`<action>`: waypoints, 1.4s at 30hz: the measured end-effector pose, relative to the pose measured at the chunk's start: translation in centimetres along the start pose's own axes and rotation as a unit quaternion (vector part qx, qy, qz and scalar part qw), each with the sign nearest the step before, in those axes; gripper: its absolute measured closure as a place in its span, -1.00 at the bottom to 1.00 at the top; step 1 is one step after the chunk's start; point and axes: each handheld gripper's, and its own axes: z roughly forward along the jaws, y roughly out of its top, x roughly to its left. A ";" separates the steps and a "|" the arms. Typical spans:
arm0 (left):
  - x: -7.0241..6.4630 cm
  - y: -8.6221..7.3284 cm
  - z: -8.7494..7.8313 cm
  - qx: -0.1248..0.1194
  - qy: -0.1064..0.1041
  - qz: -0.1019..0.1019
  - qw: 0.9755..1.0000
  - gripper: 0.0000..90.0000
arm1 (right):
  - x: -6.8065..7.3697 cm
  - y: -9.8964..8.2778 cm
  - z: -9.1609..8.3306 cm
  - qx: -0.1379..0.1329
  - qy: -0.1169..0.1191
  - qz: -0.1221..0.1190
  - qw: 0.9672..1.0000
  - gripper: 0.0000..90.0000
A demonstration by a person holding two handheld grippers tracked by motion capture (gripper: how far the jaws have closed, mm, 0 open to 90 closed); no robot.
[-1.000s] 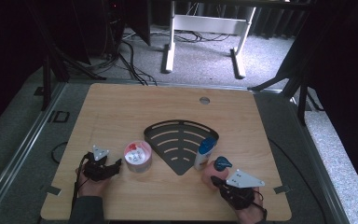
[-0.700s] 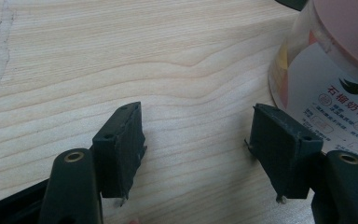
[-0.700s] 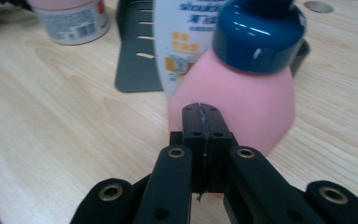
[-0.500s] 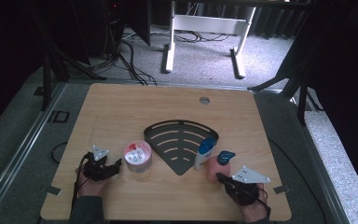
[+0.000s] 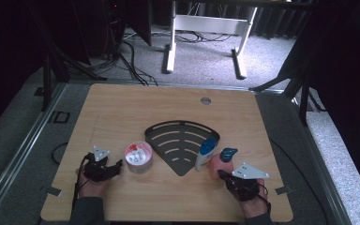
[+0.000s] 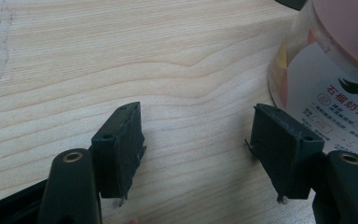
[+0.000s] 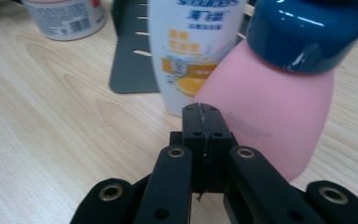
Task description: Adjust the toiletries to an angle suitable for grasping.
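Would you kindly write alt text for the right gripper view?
The right gripper, jaws shut and empty, points at a pink bottle with a blue cap on a wooden table. Behind stand a white bottle, a dark rack and a tub.

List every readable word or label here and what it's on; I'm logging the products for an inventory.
"石榴奶香" on the label of the round tub; the smaller print beneath is too small to read.
A cut-off blue word, roughly "...oucers", at the top of the white bottle; its orange print is blurred.
Faint embossed lettering on the pink bottle: unreadable.
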 end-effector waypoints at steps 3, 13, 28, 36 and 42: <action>0.0 0.0 0.0 0.000 0.001 -0.001 1.000 -0.23 | -0.4 0.1 0.1 0.002 -0.006 0.001 1.000 1.00; -0.1 0.0 0.0 0.000 0.002 -0.001 1.000 -0.24 | -2.1 1.0 1.2 0.009 -0.018 -0.011 1.000 1.00; -0.1 0.0 0.0 0.000 0.003 -0.001 1.000 -0.24 | -4.4 1.0 1.3 0.014 -0.040 0.005 0.999 1.00; -0.2 0.0 0.0 0.000 0.003 -0.001 1.000 -0.24 | -0.3 1.4 0.7 -0.015 0.026 -0.006 1.000 1.00; -0.1 0.0 0.0 0.000 0.002 -0.001 1.000 -0.25 | 2.2 2.4 2.5 -0.018 0.047 -0.030 0.998 1.00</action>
